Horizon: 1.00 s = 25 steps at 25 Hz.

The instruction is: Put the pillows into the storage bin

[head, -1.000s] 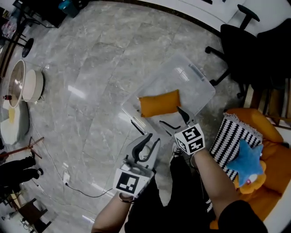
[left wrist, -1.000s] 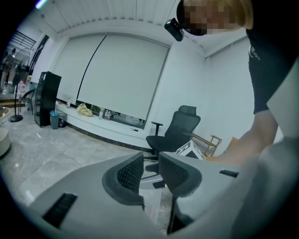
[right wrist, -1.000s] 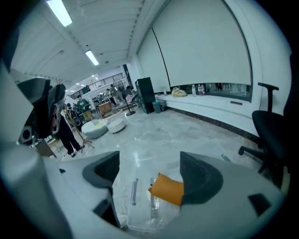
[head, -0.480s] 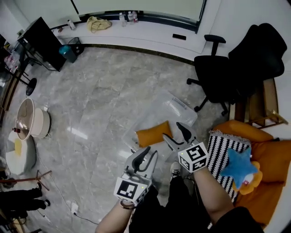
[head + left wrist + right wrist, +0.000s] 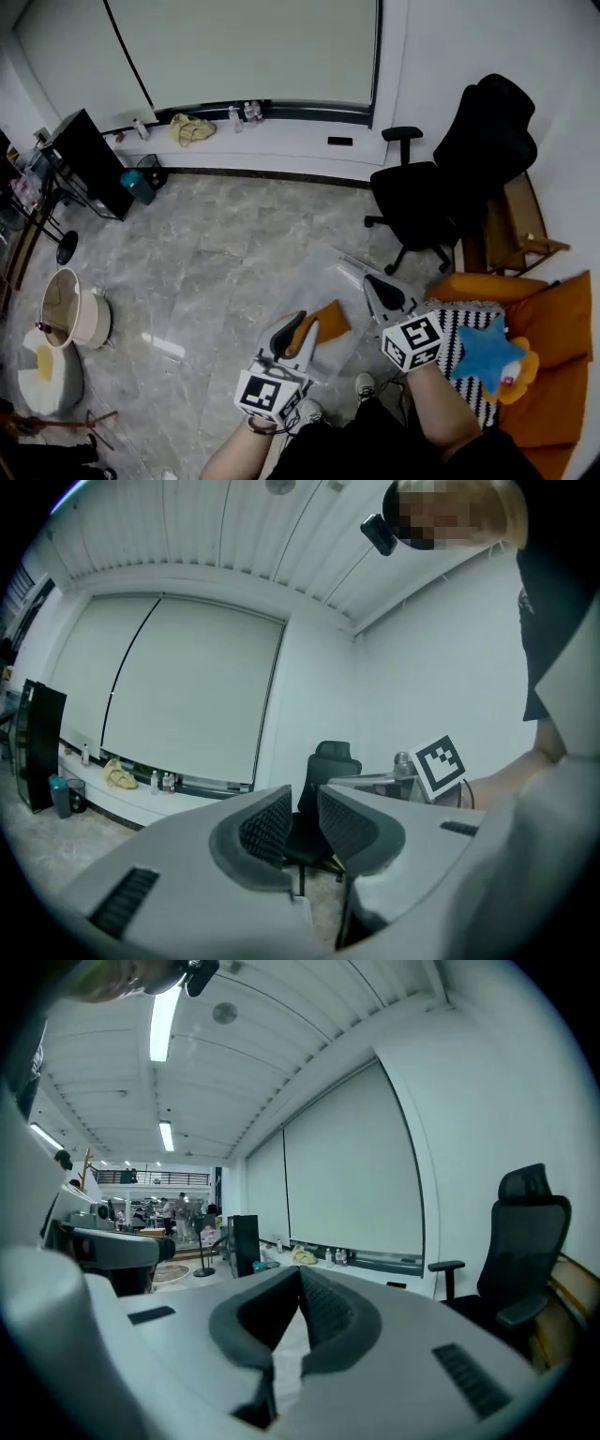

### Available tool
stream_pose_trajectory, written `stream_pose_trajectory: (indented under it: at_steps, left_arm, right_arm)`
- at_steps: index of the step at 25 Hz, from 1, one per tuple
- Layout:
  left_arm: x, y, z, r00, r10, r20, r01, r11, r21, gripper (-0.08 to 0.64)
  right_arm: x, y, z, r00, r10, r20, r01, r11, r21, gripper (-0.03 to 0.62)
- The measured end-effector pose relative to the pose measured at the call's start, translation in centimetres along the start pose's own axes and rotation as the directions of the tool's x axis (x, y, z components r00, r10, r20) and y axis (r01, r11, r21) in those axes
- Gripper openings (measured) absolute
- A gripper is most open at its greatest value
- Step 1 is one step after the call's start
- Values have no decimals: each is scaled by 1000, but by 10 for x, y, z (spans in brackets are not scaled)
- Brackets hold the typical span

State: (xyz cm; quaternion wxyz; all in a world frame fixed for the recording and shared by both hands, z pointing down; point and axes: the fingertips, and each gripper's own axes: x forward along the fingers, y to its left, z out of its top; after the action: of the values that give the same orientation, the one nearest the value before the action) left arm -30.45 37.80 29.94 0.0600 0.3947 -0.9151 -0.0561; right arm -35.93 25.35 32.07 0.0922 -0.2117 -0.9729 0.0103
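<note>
Your right claw (image 5: pixel 300 1283) has just been closing and is clenched on nothing. Your left claw (image 5: pixel 303 806) stands a little released, also empty. Only the head view shows the task's things: one orange pillow (image 5: pixel 328 319) lies inside the clear storage bin (image 5: pixel 323 272), while one striped pillow (image 5: pixel 457 326) and one blue star pillow (image 5: pixel 487 349) rest on the orange sofa (image 5: pixel 553 319). Both gripper views show one black office chair (image 5: pixel 333 757).
</note>
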Motion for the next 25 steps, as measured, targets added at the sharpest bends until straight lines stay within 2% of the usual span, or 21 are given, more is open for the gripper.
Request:
stream_pose_trajectory:
  at_steps: [3,6,9,20,25]
  left_arm:
    - [5,-5,22,999,-29,20,28,999,39,86]
    - [7,-13,37,999,-45,0,45,997,66,76]
    - [10,-19,48,999,-51,-13,52,994,93,6]
    - [11,-36,52,993,-116,33,111,987,112,6]
    - [5,-37,56,995,-100,-7,100,987,122,6]
  right_arm:
    - [-18,-8,25,998,-42,41,43,999,-9,3]
    - [-34,-13,44,995,-71,72,74,997,-27,3]
    - [-46,-16,57,991,-90,95,94,995,-36,3]
    - [-61,-14,53,990,-110,89,113,993,-25,3]
    - [-66,-10,54,989,-114,90,116,993,-22,3]
